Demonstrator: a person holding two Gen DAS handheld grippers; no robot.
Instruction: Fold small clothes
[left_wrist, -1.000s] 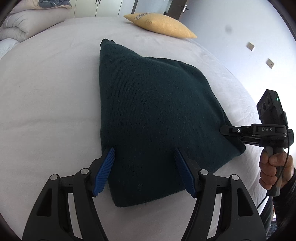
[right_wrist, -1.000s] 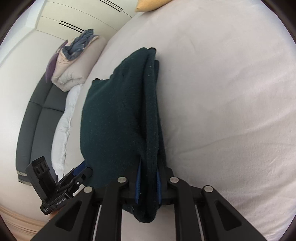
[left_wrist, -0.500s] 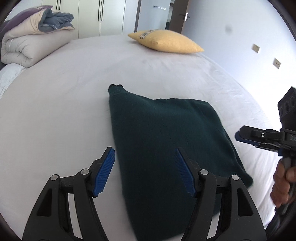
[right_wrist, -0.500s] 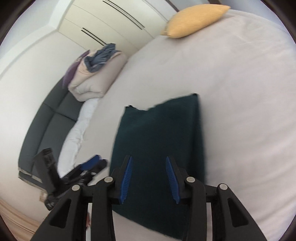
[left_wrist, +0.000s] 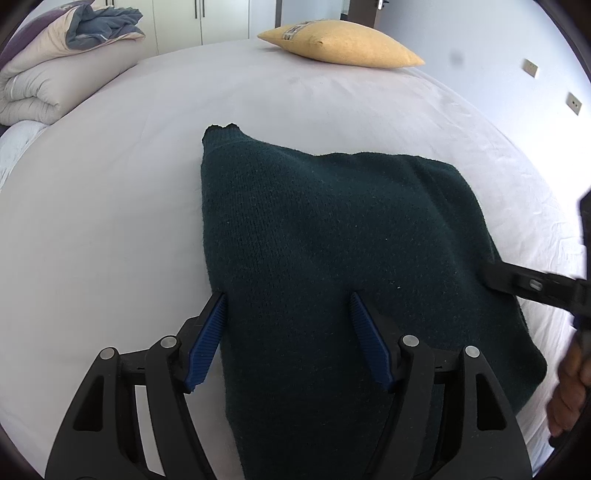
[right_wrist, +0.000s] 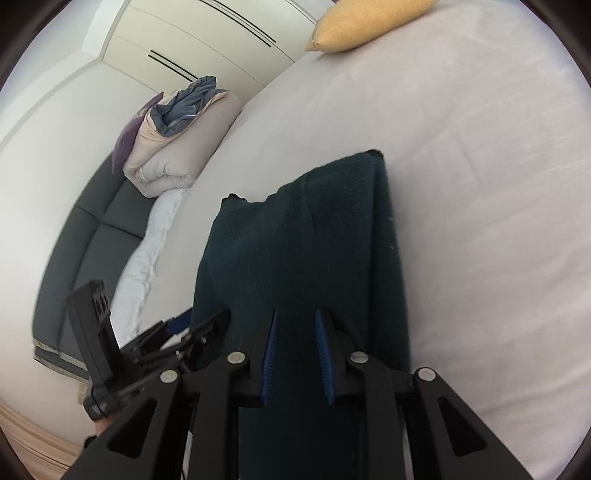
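1. A dark green sweater (left_wrist: 332, 266) lies folded flat on the white bed (left_wrist: 110, 221), roughly in the middle of the sheet; one narrow corner of it points toward the far side of the bed, and its near edge runs out of the bottom of the left wrist view.
2. The left gripper (left_wrist: 288, 332) hovers over the near left part of the sweater with its jaws wide apart; the left blue pad (left_wrist: 207, 343) sits at the sweater's left edge, the other over the knit, and neither is seen pressing on it.
3. The right gripper (right_wrist: 295, 354) has just been closing its jaws; a narrow gap shows between the blue pads, with sweater behind it; the view is blurred, so it seems no cloth is pinched, though that is not certain.
4. A yellow pillow (left_wrist: 340, 46) rests at the far end of the bed; a folded duvet (left_wrist: 48, 81) is stacked off the bed's far left side, well apart from the sweater.
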